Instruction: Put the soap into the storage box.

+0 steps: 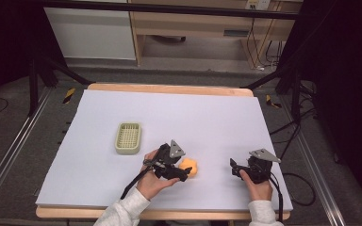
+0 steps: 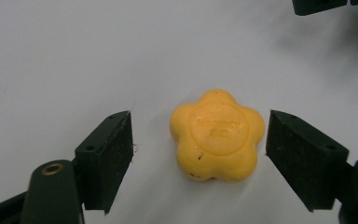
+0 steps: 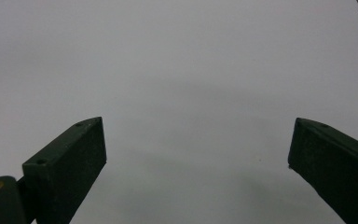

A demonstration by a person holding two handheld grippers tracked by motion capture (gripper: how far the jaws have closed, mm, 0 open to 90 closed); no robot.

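Note:
A yellow flower-shaped soap (image 2: 217,135) with a stamped round centre lies flat on the white table sheet (image 1: 188,117), near the front middle in the high view (image 1: 189,167). My left gripper (image 2: 199,140) is open, one jaw on each side of the soap with a gap on both sides, not touching it. In the high view the left gripper (image 1: 181,173) sits just left of the soap. My right gripper (image 1: 235,169) is open over bare sheet at the front right, nothing between its jaws (image 3: 196,154).
A pale green slotted soap dish (image 1: 128,137) stands left of centre, behind and left of my left hand. The wooden table edge (image 1: 169,88) runs along the back. A black part of the other gripper (image 2: 321,5) shows at the top right of the left gripper view.

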